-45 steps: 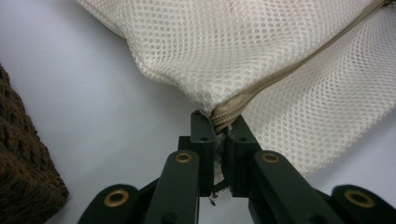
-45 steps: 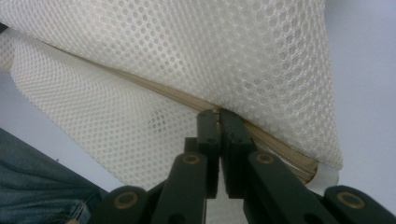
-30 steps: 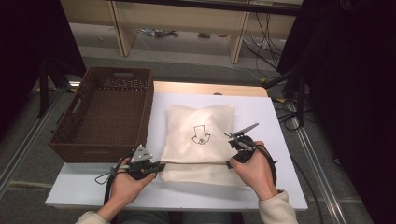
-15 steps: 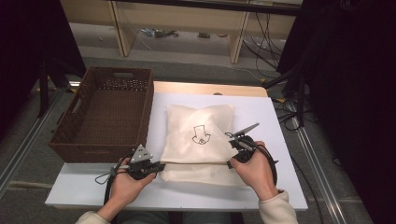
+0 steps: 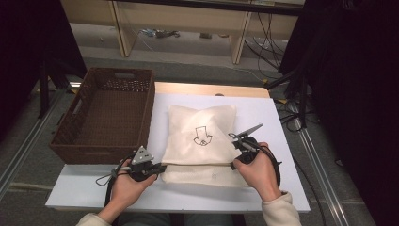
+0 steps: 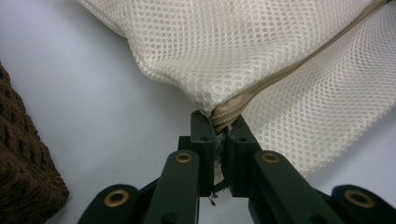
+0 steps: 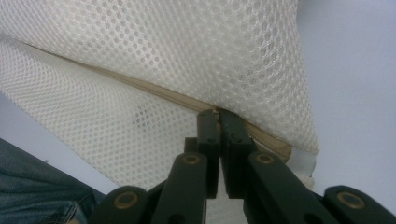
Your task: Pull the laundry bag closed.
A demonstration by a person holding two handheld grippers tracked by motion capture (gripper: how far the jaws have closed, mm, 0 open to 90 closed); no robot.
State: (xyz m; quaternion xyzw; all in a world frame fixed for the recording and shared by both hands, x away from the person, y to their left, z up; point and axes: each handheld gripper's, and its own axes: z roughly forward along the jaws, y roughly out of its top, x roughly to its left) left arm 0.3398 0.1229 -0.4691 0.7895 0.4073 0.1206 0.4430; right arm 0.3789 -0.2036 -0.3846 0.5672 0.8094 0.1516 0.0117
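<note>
Nothing's shifted lately — mesh bag (image 5: 200, 136) is still clamped at its zipper ends by left hand-held gripper (image 6: 220, 135) and right hand-held gripper (image 7: 219, 122), near the tabletop's (image 5: 277, 122) front edge.

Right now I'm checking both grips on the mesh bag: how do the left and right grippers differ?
The left gripper pinches the very end of the zipper; the right gripper bites it short of the far corner. In the high view, the left lies flatter and the right tilts up. Both are shut on the mesh bag.

The high view looks forward and down on the table (image 5: 282, 122). Both gripper views look very near along their jaws, sharing the mesh bag (image 5: 200, 136) (image 6: 261, 51) (image 7: 154, 51).
</note>
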